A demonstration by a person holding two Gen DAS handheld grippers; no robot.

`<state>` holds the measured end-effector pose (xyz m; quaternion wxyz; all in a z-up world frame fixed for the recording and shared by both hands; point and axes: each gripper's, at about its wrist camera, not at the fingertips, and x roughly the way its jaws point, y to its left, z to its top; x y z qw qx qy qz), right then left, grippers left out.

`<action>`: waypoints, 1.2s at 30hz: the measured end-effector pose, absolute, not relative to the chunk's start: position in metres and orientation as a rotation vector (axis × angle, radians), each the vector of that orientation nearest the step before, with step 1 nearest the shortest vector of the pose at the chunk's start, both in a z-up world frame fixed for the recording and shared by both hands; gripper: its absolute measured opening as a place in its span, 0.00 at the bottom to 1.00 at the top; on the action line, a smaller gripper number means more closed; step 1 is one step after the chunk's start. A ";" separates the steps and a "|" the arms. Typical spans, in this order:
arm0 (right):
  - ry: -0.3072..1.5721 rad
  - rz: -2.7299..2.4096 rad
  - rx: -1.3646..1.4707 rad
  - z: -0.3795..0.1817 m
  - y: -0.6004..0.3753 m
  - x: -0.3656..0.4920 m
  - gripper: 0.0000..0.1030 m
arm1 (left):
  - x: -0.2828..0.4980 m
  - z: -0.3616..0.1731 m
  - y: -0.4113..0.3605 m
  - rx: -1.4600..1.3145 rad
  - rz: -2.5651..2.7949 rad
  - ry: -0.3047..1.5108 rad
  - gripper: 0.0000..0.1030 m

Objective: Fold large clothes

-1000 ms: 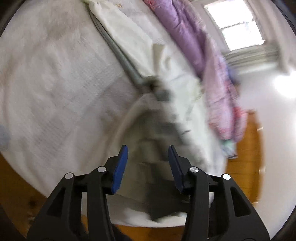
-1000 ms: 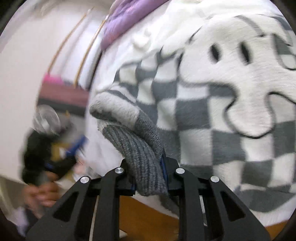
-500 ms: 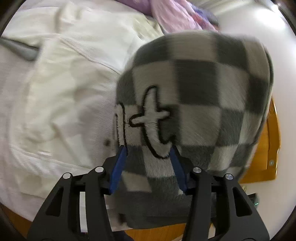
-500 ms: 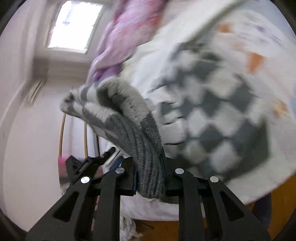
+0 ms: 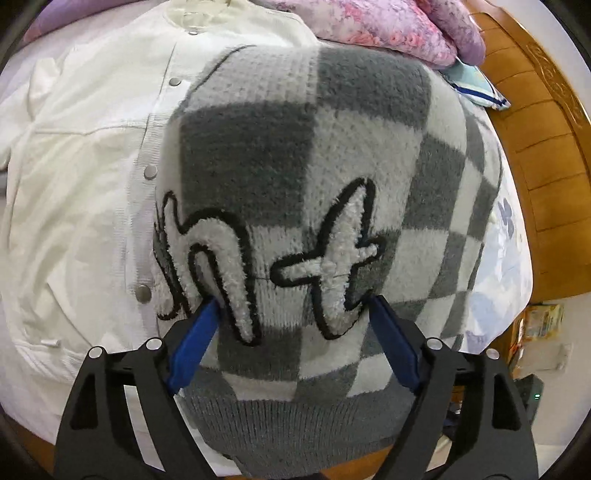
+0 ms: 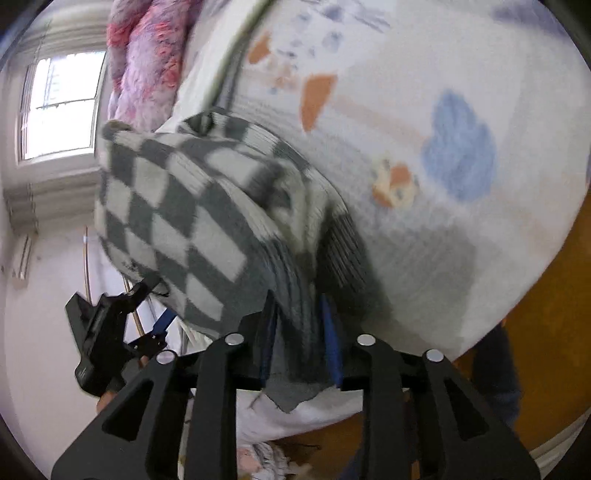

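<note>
A grey-and-white checkered fleece sweater (image 5: 306, 147) with outlined fuzzy letters fills the left wrist view. My left gripper (image 5: 291, 314) is open, its blue pads standing wide on either side of the sweater's bulk above the ribbed hem. In the right wrist view my right gripper (image 6: 301, 332) is shut on the sweater's grey ribbed hem (image 6: 295, 362), and the checkered body (image 6: 177, 206) hangs up and to the left over the bed. The left gripper (image 6: 110, 332) also shows there, under the sweater at left.
A white snap-button jacket (image 5: 85, 166) lies on the bed under and left of the sweater. Pink-purple fluffy bedding (image 5: 388, 22) is piled at the back. A wooden bed frame (image 5: 546, 147) runs along the right. The printed bedsheet (image 6: 424, 110) spreads beyond the right gripper; a window (image 6: 59, 110) is at left.
The sweater has swung in to fill the left wrist view, between the open left pads. The right gripper has turned with the hem, from facing the sweater's front to facing the printed sheet.
</note>
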<state>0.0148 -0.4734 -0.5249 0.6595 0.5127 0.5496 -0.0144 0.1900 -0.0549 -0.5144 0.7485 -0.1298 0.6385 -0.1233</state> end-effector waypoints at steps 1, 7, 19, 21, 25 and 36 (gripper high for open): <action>1.242 -0.009 1.103 -0.512 -0.475 0.017 0.27 | 0.191 -0.509 -0.051 -0.316 -0.269 1.401 0.80; 1.114 0.226 0.676 -0.433 -0.435 0.105 0.18 | 0.189 -0.455 -0.032 -0.382 -0.312 1.279 0.76; 1.333 0.223 0.540 -0.524 -0.390 0.271 0.00 | 0.299 -0.500 -0.080 -0.270 -0.330 1.344 0.77; 1.367 0.229 0.633 -0.547 -0.404 0.283 0.00 | 0.312 -0.517 -0.095 -0.201 -0.320 1.365 0.77; 1.374 0.225 0.502 -0.545 -0.392 0.289 0.00 | 0.331 -0.533 -0.113 -0.119 -0.290 1.380 0.81; 1.292 0.292 0.733 -0.489 -0.431 0.202 0.08 | 0.289 -0.481 -0.059 -0.281 -0.394 1.256 0.85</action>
